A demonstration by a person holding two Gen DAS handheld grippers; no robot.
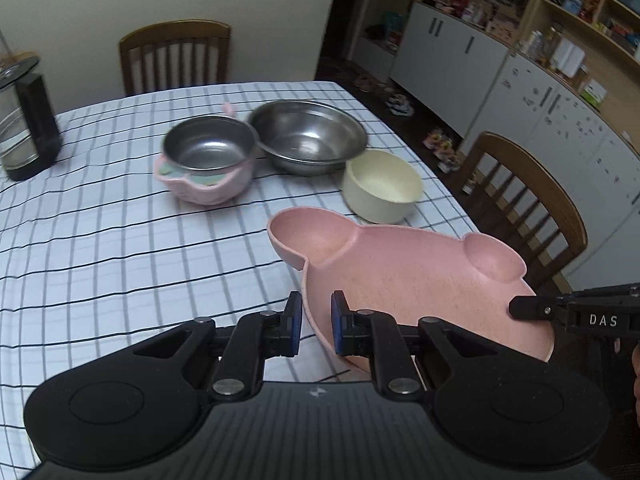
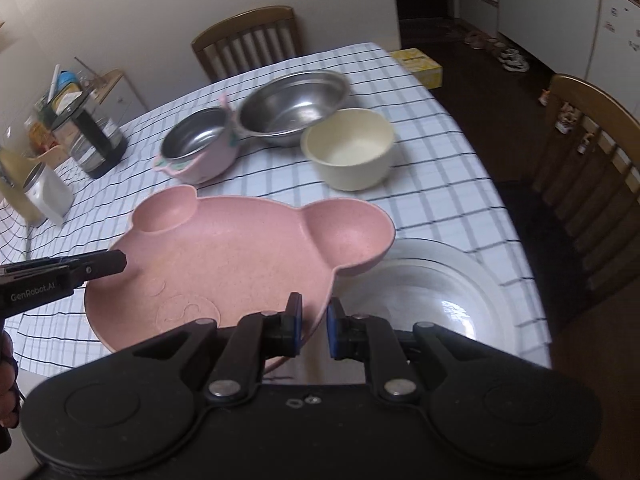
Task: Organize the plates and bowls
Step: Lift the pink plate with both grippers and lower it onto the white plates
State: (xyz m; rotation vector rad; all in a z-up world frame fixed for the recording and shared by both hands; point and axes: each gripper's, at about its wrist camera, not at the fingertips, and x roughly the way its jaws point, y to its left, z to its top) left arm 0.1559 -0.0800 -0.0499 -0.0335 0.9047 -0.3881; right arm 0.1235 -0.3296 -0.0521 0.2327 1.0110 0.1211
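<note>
Left wrist view: I have both sets of fingers, left gripper and right gripper, clamped on the pink plate rim above the counter.

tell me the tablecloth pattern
White with a dark grid check; the tablecloth shows best in the left wrist view.

a checked tablecloth is spread over the table, with a glass kettle stood at its 10 o'clock edge. wooden chairs are set at 12 o'clock and 3 o'clock. a yellow box is seen on the floor at 1 o'clock, and white cabinets are lined along the far wall.
</note>
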